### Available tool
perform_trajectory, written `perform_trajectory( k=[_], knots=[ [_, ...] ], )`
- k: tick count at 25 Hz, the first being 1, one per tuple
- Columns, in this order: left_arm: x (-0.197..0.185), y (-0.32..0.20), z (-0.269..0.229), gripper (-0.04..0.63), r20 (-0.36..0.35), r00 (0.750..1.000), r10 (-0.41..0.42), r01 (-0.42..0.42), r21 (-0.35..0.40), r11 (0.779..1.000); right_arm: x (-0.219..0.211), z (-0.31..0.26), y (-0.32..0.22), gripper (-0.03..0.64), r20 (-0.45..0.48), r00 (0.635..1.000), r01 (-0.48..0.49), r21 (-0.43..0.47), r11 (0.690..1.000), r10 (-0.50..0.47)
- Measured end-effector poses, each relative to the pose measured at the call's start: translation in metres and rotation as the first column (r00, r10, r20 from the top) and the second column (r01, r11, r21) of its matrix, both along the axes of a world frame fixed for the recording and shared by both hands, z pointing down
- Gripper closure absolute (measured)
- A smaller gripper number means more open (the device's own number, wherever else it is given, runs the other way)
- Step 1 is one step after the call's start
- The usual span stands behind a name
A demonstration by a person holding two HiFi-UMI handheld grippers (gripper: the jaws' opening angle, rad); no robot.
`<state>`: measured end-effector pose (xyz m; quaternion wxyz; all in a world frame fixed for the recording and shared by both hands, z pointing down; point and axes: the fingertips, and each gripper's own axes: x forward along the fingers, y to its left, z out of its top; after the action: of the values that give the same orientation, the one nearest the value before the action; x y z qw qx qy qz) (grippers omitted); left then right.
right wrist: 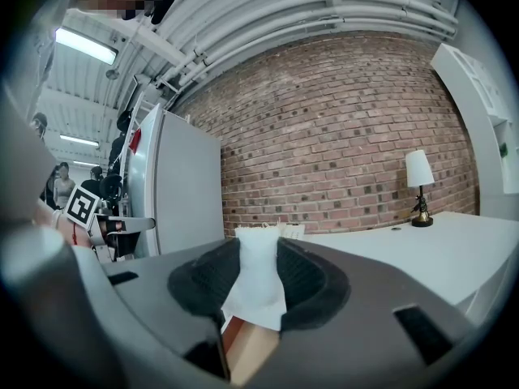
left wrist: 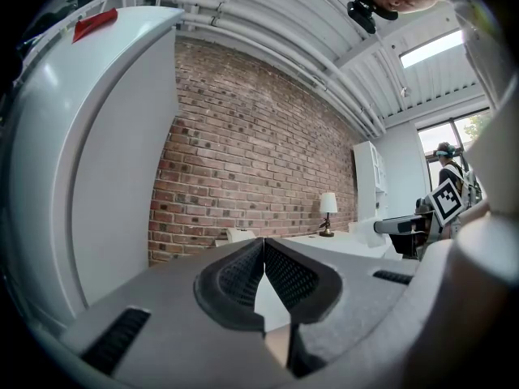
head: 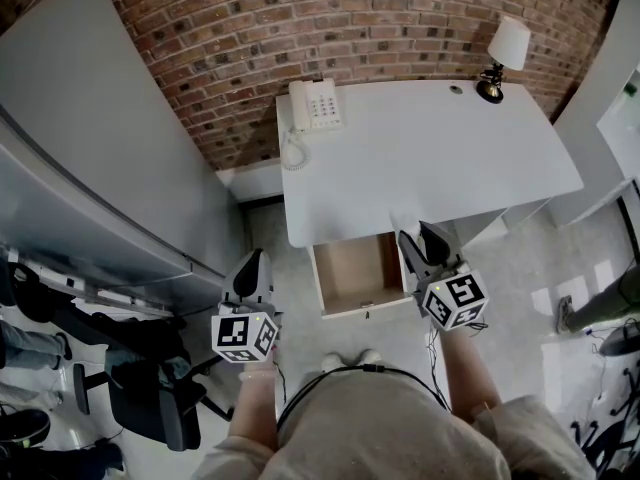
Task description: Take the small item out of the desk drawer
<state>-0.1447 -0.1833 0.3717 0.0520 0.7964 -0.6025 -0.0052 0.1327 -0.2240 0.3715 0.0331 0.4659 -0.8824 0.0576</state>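
Right gripper (right wrist: 259, 256) is clamped on the small white item (right wrist: 258, 286), held clear of the open desk drawer (head: 350, 268), over its right side. Left gripper (left wrist: 264, 258) is empty, fingers pressed together, off to the drawer's left. White desk (head: 430, 158) carries a telephone (head: 316, 104) and a lamp (head: 503, 53).

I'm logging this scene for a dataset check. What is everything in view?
desk: one, white, against the brick wall
phone: one, white, desk's far left corner
lamp: one, white shade, desk's far right corner
drawer: one, wood inside, pulled open, visible part bare
small item: one, white, between the right gripper's jaws
office chair: one, black, floor at lower left
left gripper: one, grey, jaws together, empty
right gripper: one, grey, closed on the small item
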Motion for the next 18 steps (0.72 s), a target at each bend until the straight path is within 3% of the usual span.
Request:
perform_trajectory(
  k=[18],
  knots=[
    [0.0009, -0.0084, 0.0045, 0.591, 0.003, 1.000, -0.004, 0.004, -0.004, 1.000, 0.0002, 0.0009, -0.0092, 0.466, 0.008, 1.000, 0.005, 0.013, 1.000, -0.005]
  ],
)
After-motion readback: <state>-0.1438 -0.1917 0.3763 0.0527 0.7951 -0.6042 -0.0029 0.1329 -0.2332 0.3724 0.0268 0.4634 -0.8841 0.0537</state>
